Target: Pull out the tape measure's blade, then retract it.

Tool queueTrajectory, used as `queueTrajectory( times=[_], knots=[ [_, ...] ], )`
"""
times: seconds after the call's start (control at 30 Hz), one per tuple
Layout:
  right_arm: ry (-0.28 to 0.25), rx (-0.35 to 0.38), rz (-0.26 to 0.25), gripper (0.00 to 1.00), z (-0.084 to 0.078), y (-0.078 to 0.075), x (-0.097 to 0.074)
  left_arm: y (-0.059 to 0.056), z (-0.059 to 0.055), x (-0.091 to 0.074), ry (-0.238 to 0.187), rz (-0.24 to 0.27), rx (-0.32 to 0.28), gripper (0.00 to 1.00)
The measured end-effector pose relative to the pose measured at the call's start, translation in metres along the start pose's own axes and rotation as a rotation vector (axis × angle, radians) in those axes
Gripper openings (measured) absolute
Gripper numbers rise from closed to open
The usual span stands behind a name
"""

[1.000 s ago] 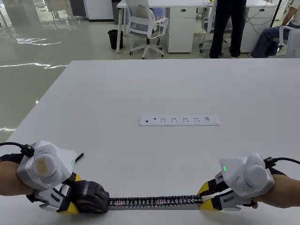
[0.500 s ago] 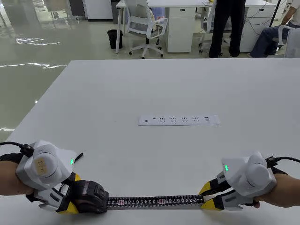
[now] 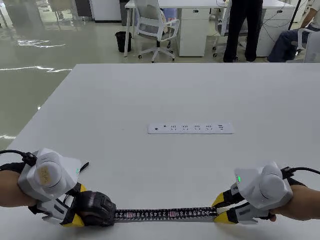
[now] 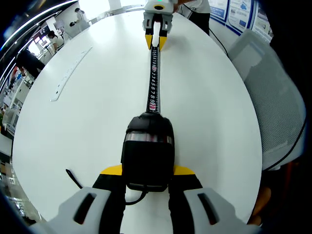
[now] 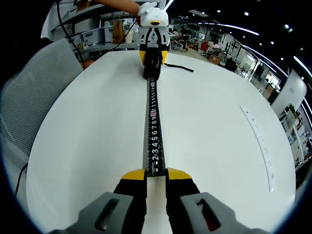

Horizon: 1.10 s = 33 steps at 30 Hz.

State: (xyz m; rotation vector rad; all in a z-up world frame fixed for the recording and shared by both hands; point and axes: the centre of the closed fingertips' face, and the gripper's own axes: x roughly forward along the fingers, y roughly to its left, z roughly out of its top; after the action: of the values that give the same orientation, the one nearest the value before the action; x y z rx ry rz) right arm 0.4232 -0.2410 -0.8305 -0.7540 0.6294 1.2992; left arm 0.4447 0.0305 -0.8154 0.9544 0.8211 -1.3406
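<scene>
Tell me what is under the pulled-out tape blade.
Bare white table runs under the blade from the black case in the left tongs to the right tongs, which cover its tip. Contact with the table is unclear.

The left gripper (image 3: pixel 80 206) sits at the left end of the tape measure (image 3: pixel 97 210), its yellow-tipped jaws clamped against both sides of it, with the left hand (image 3: pixel 7 190) gripping from behind. The right gripper (image 3: pixel 219 209) is at the far end of the drawn-out blade (image 3: pixel 165 215), jaws pinched on its tip, with the right hand (image 3: pixel 302 204) behind. The two grippers face each other along the blade.
</scene>
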Motion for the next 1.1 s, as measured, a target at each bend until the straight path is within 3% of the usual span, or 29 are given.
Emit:
queueTrajectory(
  times=[0.57,1.1],
  knots=[
    [0.039,-0.004,0.026,0.15,-0.001,-0.001,0.0,-0.002,0.004,-0.002,-0.004,-0.034,-0.008,0.3],
    [0.075,0.014,-0.012,0.18,-0.003,0.001,-0.005,-0.003,0.0,-0.013,-0.01,0.005,-0.025,0.36]
  ],
)
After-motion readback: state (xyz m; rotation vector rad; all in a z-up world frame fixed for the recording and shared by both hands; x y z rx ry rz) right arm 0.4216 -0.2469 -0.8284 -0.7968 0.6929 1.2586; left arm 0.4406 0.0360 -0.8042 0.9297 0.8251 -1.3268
